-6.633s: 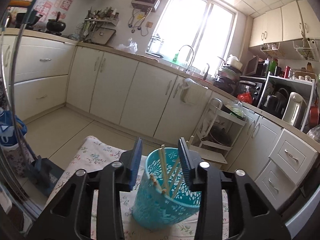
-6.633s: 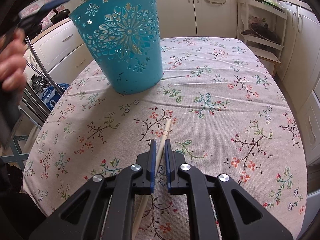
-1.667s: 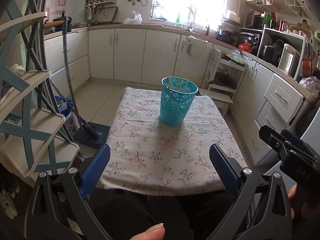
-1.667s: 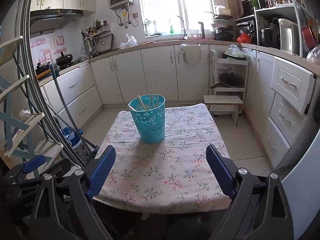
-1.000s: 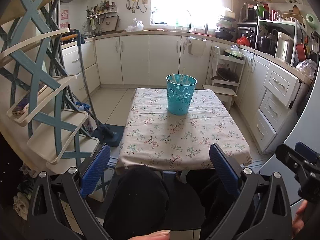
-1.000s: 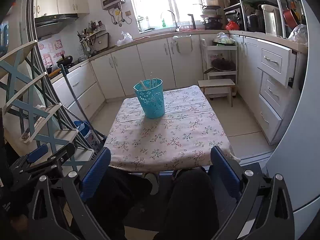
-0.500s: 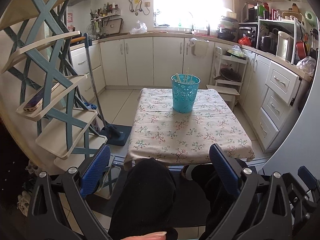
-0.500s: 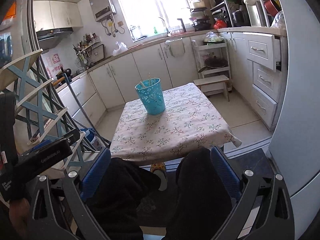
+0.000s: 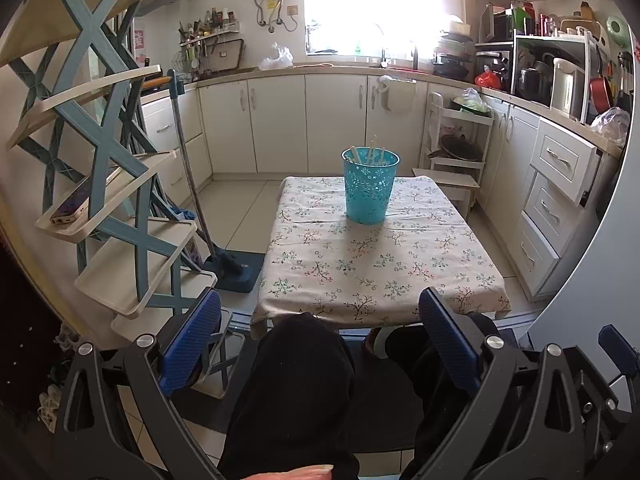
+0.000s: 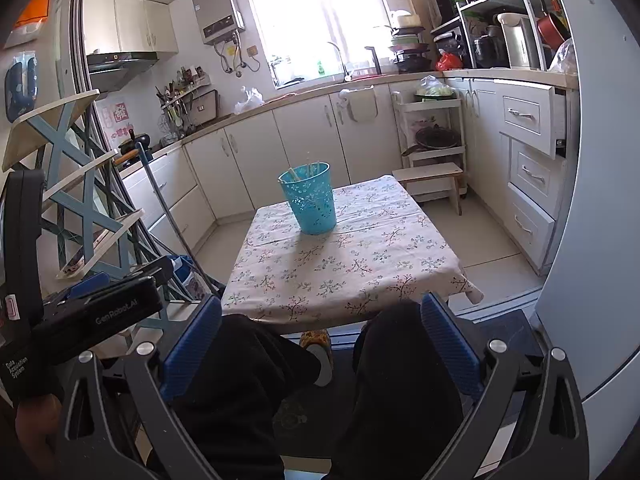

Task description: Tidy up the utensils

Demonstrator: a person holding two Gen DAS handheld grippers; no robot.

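Left wrist view: our left gripper (image 9: pixel 320 344) fingers are spread, holding nothing. Our right gripper (image 10: pixel 320 344) likewise. Chopsticks (image 9: pixel 372 152) stand in the teal basket (image 9: pixel 370 190) on the bench (image 9: pixel 376 264).

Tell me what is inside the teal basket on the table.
Several pale chopsticks stand in the teal basket, tips poking above its rim. Their lower ends and exact count are hidden by the wall.

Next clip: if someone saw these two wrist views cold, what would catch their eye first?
Most striking is the turquoise cut-out basket standing alone on the floral tablecloth, toward the table's far side, with pale chopsticks poking above its rim. Next come the two wide-open claws in the foreground, the left claw and right claw, both empty and held well back from the table over the seated person's dark-clad knees.
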